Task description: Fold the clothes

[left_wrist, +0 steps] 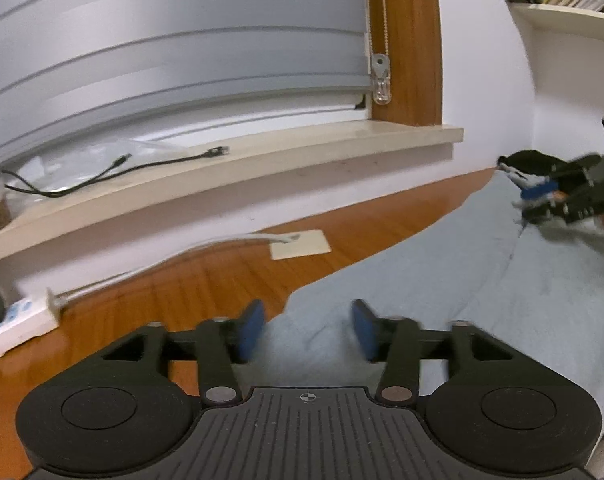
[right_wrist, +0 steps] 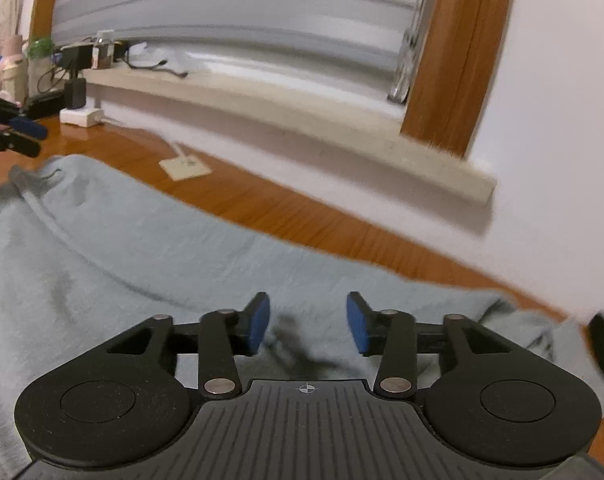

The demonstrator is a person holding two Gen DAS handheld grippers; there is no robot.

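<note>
A pale blue garment [left_wrist: 442,280] lies spread flat on a wooden floor [left_wrist: 222,280], its long edge running roughly parallel to the window sill [left_wrist: 262,152] above it. The left gripper [left_wrist: 308,330] hangs over the garment's edge nearest the sill, its blue pads [left_wrist: 252,330] spread apart with nothing pinched between them; cloth shows in the gap but neither pad presses on it. The right gripper [right_wrist: 308,328] sits over another stretch of the same garment, farther along from the sill's corner, and its pads [right_wrist: 260,328] are likewise parted, with only loose, slightly rumpled fabric and a dark shadow below them. In the left wrist view the right gripper also shows at the far right, blurred, so its fingers cannot be read there. Between the garment and the sill a small cream floor plate [left_wrist: 300,243] lies on the wood with a white cable [left_wrist: 230,240] running to it. A black cord [left_wrist: 102,176] lies on the sill itself, under grey blinds [left_wrist: 182,40]. A white power strip [left_wrist: 18,324] sits on the floor below the sill's left end.
</note>
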